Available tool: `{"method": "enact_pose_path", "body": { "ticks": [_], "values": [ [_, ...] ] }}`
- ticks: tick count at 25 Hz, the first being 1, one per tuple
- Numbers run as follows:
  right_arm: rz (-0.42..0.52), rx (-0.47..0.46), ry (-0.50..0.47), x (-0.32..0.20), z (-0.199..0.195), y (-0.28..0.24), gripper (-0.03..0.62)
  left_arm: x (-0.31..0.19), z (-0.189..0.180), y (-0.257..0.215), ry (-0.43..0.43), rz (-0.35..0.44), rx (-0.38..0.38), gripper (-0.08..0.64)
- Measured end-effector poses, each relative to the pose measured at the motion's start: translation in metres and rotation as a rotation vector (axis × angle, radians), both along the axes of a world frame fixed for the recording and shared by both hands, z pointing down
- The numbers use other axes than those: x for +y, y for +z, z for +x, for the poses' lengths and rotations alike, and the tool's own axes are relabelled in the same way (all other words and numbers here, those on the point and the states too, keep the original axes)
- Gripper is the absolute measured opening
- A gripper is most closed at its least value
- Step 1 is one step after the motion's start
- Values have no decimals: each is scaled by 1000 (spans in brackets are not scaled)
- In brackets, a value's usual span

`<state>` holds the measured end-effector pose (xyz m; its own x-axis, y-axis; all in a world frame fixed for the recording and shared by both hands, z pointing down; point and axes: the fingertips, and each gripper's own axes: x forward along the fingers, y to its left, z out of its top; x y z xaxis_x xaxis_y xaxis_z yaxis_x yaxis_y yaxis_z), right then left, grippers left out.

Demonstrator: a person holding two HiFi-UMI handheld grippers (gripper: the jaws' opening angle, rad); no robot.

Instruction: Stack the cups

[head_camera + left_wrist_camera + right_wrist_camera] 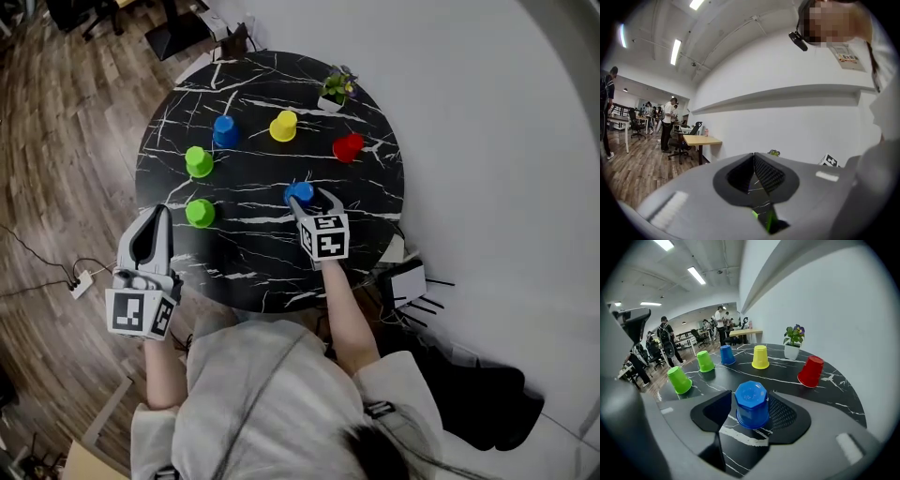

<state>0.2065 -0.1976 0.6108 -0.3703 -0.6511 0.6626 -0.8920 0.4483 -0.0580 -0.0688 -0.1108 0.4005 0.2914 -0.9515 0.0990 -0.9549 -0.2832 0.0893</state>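
Observation:
Several cups stand upside down on the round black marble table (262, 272). A blue cup (299, 190) (752, 404) stands between the jaws of my right gripper (307, 199) (749, 412), which is open, with a gap on the cup's left side. Further back are two green cups (200, 213) (198, 161), another blue cup (224, 130), a yellow cup (283, 125) and a red cup (347, 147). My left gripper (161, 214) (753, 157) is shut and empty at the table's left edge, near the closer green cup.
A small potted plant (336, 88) (793, 344) stands at the table's far rim. A white wall lies to the right, and wooden floor with a cable to the left. People and desks fill the room behind, as seen in both gripper views.

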Motion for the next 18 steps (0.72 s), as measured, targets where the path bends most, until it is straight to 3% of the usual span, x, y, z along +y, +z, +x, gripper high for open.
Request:
{"method": "enact_pose_path", "body": {
  "ticks": [5,12,18],
  "values": [
    [39,-34,-43,4,-20,-16,213,3,-7,2,-19,-5,0,60],
    [62,-96,-202,35,-101,-32,213,10,-19,0,-27,3,5,60],
    [30,-73,-285,63,-153,-16,213,4,-31,0,2,-4,10,60]
  ]
}}
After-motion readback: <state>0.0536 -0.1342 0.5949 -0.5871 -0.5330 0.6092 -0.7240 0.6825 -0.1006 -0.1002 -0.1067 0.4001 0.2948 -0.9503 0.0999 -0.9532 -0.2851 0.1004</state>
